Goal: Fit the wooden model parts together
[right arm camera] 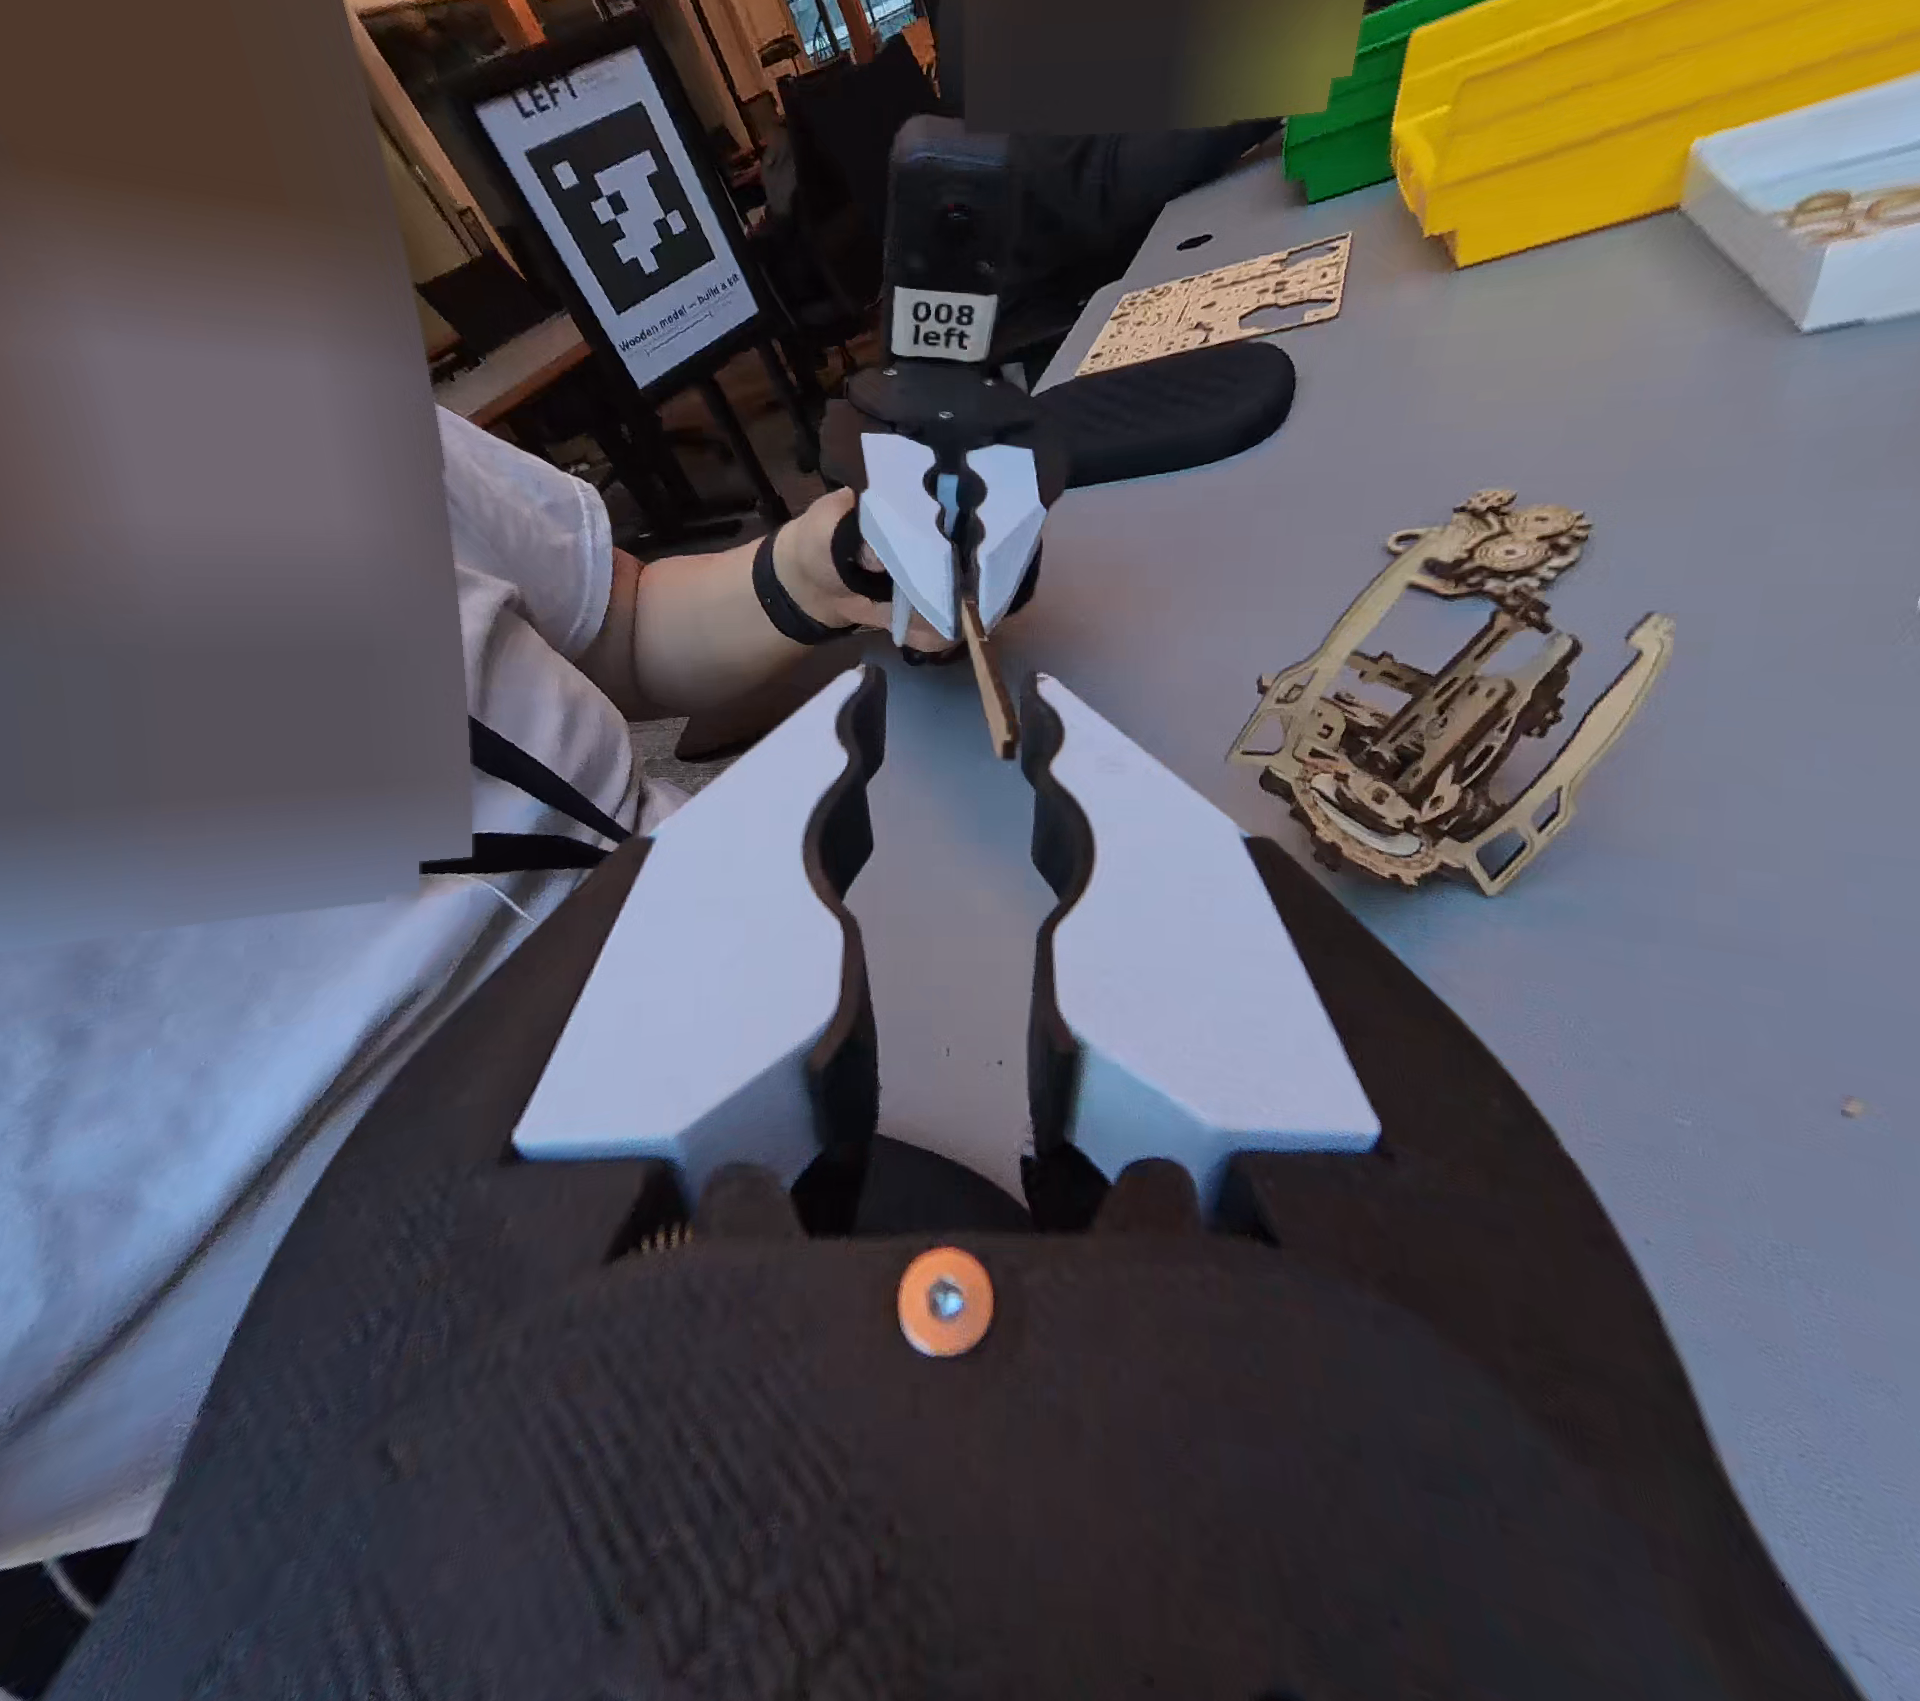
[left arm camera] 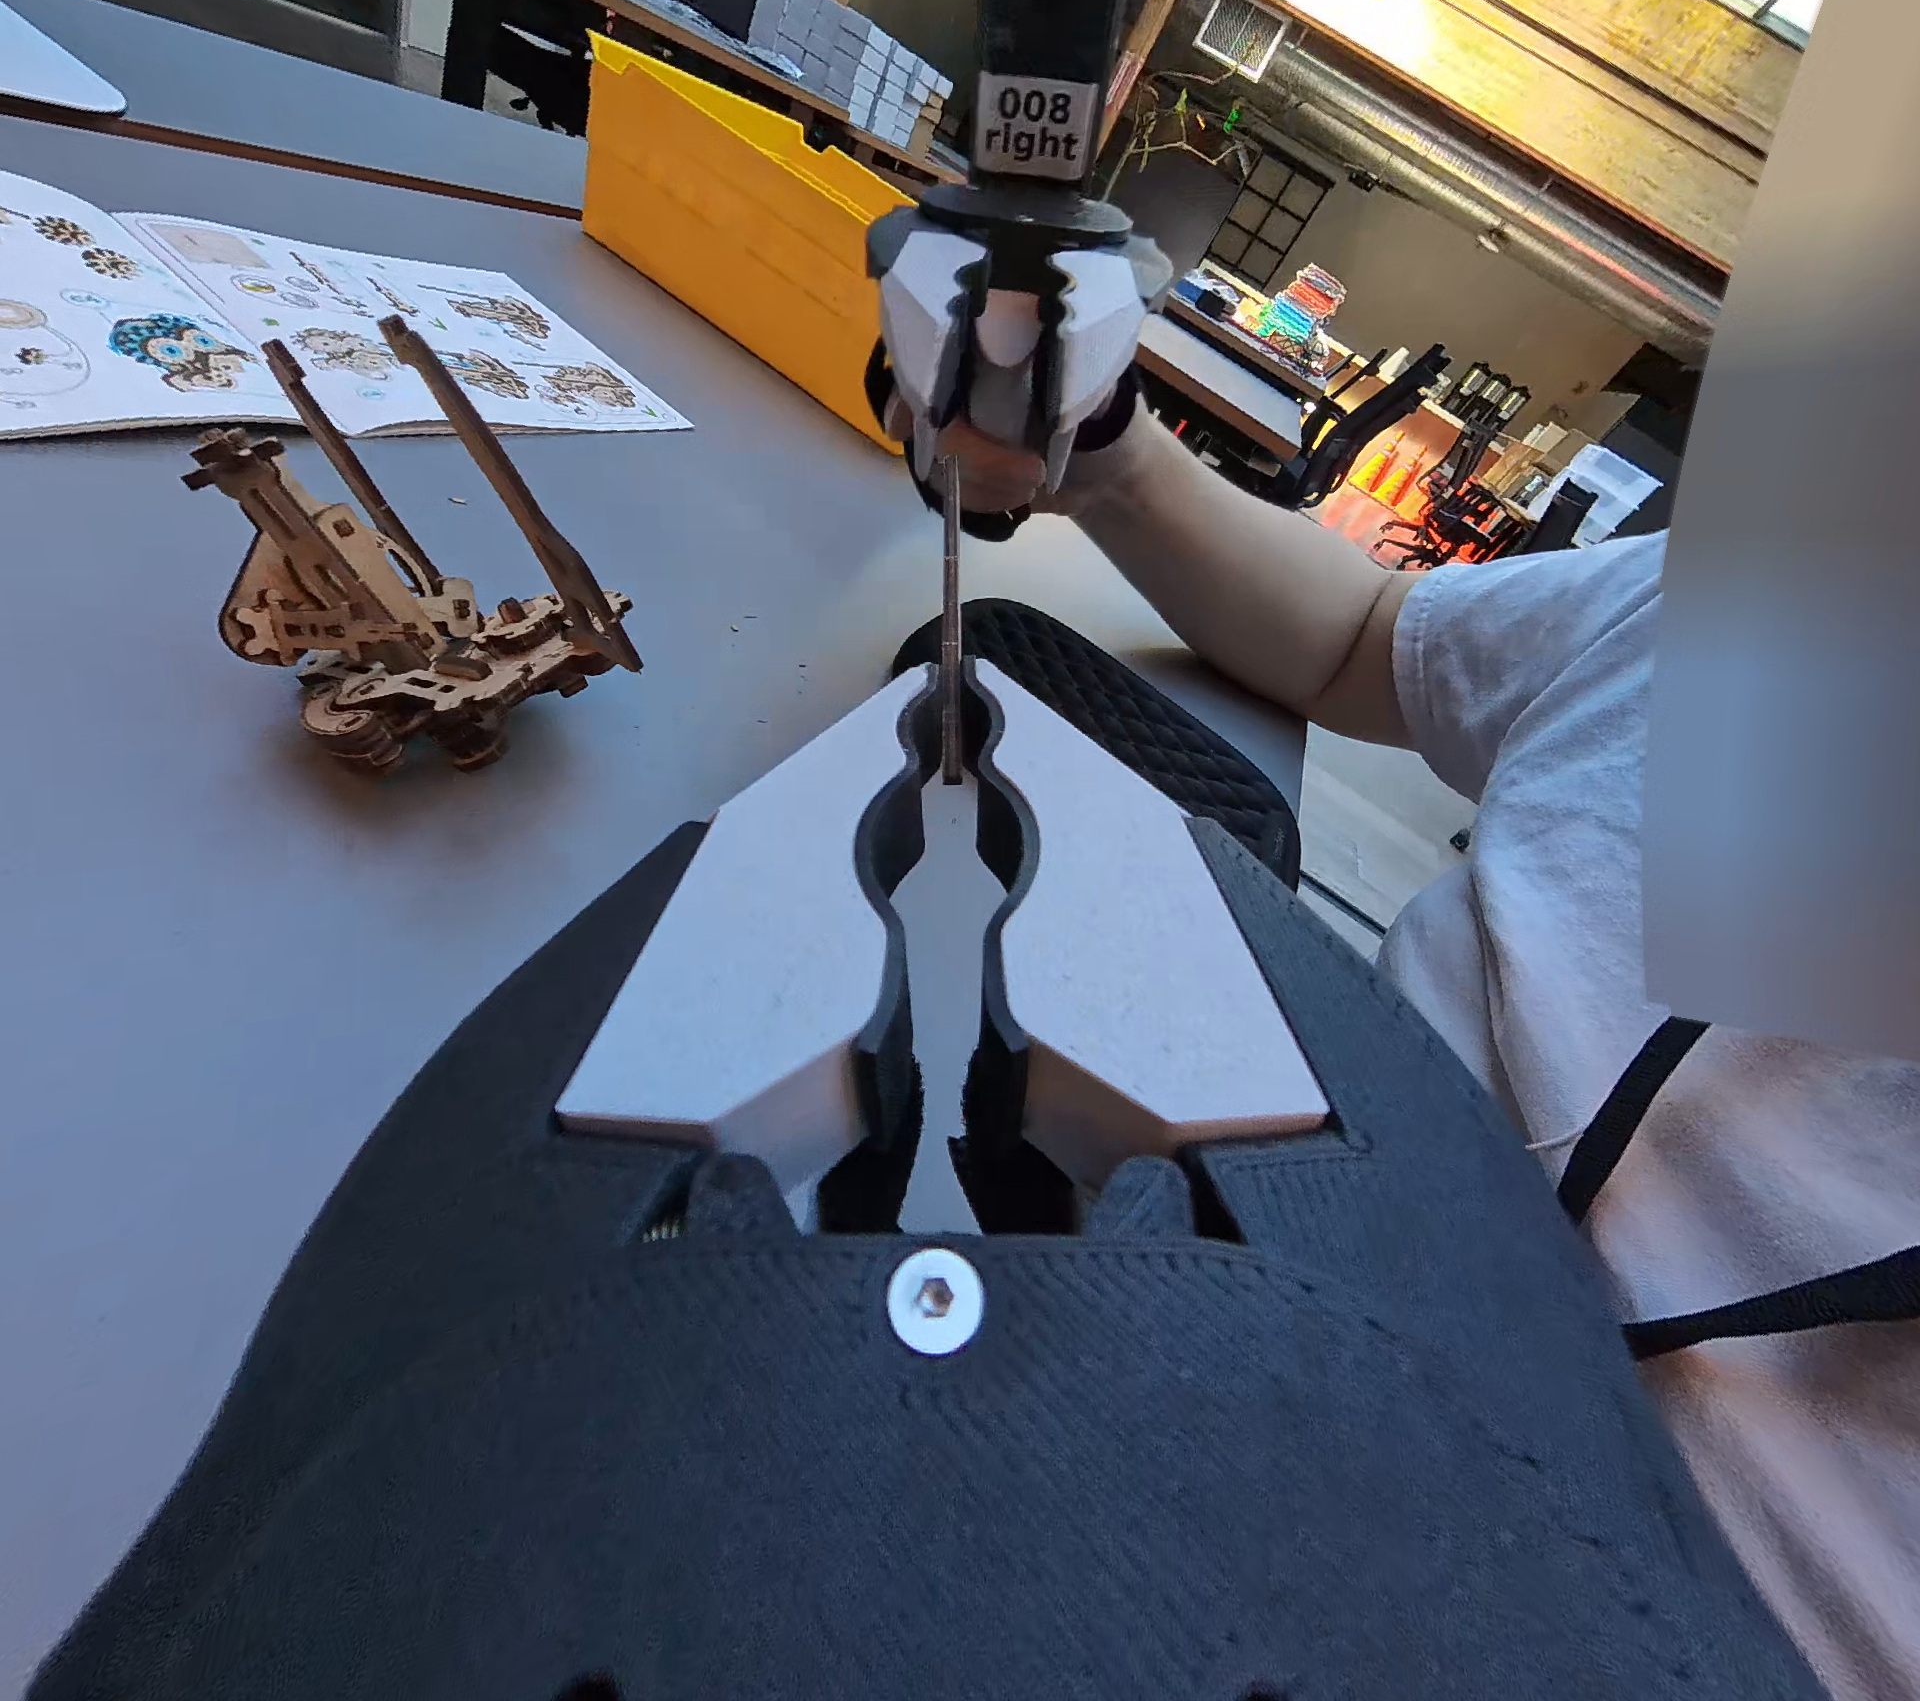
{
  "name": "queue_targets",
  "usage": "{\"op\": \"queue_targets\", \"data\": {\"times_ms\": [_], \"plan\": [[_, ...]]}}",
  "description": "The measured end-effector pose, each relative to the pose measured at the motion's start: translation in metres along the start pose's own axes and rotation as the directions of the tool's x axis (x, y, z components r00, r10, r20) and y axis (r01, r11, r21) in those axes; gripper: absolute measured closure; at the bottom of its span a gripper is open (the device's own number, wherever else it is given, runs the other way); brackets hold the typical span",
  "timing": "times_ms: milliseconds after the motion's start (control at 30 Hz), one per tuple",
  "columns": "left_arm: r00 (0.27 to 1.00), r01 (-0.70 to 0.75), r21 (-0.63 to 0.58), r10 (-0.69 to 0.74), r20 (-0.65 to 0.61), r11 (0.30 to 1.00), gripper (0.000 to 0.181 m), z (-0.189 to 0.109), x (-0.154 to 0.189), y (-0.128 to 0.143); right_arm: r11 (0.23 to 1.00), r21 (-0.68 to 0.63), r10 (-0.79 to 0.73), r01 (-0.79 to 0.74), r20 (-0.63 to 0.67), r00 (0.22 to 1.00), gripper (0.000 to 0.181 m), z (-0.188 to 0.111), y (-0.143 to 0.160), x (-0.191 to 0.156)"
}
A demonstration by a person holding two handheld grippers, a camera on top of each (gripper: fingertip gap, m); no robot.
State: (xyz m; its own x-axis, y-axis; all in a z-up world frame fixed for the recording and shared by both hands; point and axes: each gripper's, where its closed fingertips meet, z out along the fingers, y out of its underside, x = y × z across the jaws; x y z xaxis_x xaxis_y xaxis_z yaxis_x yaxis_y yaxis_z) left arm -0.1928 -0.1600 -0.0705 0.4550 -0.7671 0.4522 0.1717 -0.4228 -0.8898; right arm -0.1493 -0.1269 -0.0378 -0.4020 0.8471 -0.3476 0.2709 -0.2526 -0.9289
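The left hand-held gripper (left arm camera: 951,695) is closed on a thin wooden strip (left arm camera: 951,612) held in the air. The right hand-held gripper (right arm camera: 951,716) is open, its tips flanking the strip's free end; contact seems absent. Close squarely before pulling. The half-built wooden model (right arm camera: 1455,706) sits on the grey surface (right arm camera: 1558,1132), well apart.

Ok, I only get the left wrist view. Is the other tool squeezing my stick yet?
Observer: No, the right tool is open; the wooden stick ends between its fingers.
Operator: Any more pieces around?
Observer: Yes, a flat sheet of wooden parts lies on the table behind your left tool.
Operator: What's beside the yellow bin?
Observer: A green bin sits right next to it.
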Motion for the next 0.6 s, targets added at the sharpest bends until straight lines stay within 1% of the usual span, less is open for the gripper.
{"op": "queue_targets", "data": {"times_ms": [133,167,200,267,300,367,500,533,567,600], "plan": [[1.0,-0.018,-0.008,0.018,-0.009,1.0,0.181,0.002,0.002,0.001,0.997,-0.074,0.038,-0.039,-0.013,0.999,0.154,0.011,0.018,0.007],[1.0,-0.019,-0.009,0.019,-0.012,1.0,0.181,0.002,0.002,0.0,0.996,-0.077,0.047,-0.048,-0.01,0.999,0.163,0.013,0.018,0.007],[1.0,-0.021,-0.008,0.021,-0.015,1.0,0.181,0.002,0.002,0.0,0.996,-0.076,0.048,-0.047,0.004,0.999,0.179,0.014,0.019,0.005],[1.0,-0.022,-0.009,0.022,-0.022,1.0,0.181,0.003,0.003,-0.001,0.996,-0.053,0.073,-0.071,0.025,0.997,0.18,0.013,0.016,0.004],[1.0,-0.021,-0.009,0.021,-0.022,1.0,0.181,0.003,0.003,-0.001,0.995,-0.068,0.081,-0.079,0.029,0.996,0.18,0.013,0.019,0.004],[0.999,-0.028,-0.015,0.028,-0.016,0.999,0.181,0.004,0.002,0.001,0.995,-0.083,0.058,-0.058,0.005,0.998,0.179,0.013,0.023,0.007],[0.999,-0.05,0.002,0.05,-0.006,0.999,0.18,0.003,0.0,-0.002,0.995,-0.079,0.066,-0.065,0.011,0.998,0.18,0.012,0.02,0.005],[0.996,-0.085,0.008,0.085,0.018,0.996,0.175,0.001,-0.002,-0.005,0.995,-0.078,0.065,-0.065,0.008,0.998,0.18,0.011,0.019,0.005],[0.989,-0.132,0.005,0.131,0.065,0.991,0.161,-0.002,-0.009,-0.008,0.995,-0.077,0.064,-0.064,0.0,0.998,0.18,0.008,0.017,0.007],[0.973,-0.191,-0.014,0.191,0.13,0.981,0.154,-0.007,-0.019,-0.011,0.995,-0.077,0.061,-0.063,-0.023,0.998,0.18,0.002,0.014,0.012]]}}
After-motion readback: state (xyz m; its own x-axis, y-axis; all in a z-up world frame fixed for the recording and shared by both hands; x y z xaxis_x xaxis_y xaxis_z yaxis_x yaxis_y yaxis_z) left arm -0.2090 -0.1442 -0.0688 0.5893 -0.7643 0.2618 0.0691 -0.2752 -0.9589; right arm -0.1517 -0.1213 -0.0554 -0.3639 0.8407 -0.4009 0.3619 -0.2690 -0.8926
